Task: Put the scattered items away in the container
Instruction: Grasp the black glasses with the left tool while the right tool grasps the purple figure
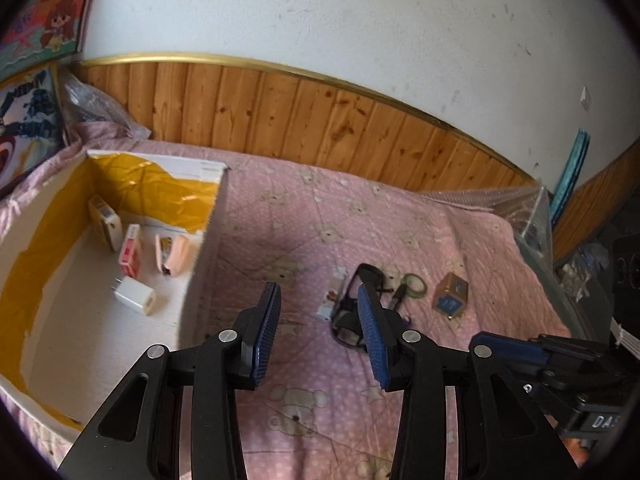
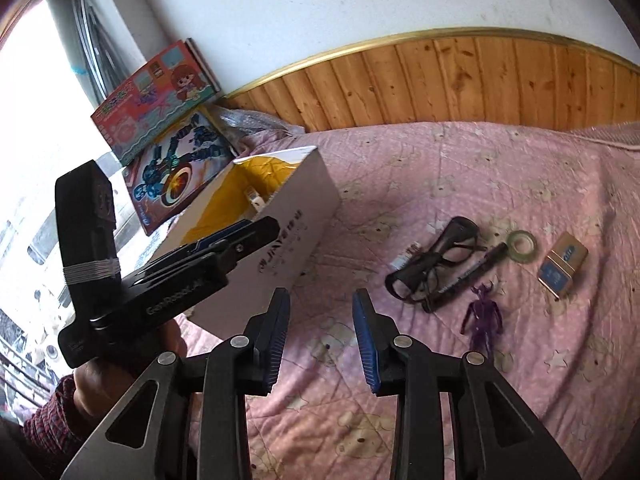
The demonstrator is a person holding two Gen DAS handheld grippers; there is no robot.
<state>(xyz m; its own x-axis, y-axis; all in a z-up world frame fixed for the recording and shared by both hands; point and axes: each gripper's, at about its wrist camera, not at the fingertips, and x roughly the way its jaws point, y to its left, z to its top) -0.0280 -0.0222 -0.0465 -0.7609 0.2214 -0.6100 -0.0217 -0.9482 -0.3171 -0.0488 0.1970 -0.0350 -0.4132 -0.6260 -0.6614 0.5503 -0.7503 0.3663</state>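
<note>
Box (image 1: 208, 216), white with a yellow lining, sits on the pink quilt (image 1: 280, 220) ahead and left of the left gripper (image 1: 319, 332), whose jaws stand apart with nothing between them. Right gripper (image 2: 321, 336) is likewise parted and empty over the quilt. Inside the box lie a white charger (image 1: 136, 295), a pink carton (image 1: 130, 255) and a pink stapler (image 1: 173, 255). Loose on the quilt to the right are black glasses (image 2: 434, 262), a marker (image 2: 466, 278), a tape ring (image 2: 521, 242), a purple figure (image 2: 482, 318) and a small blue-and-tan box (image 2: 562, 266).
</note>
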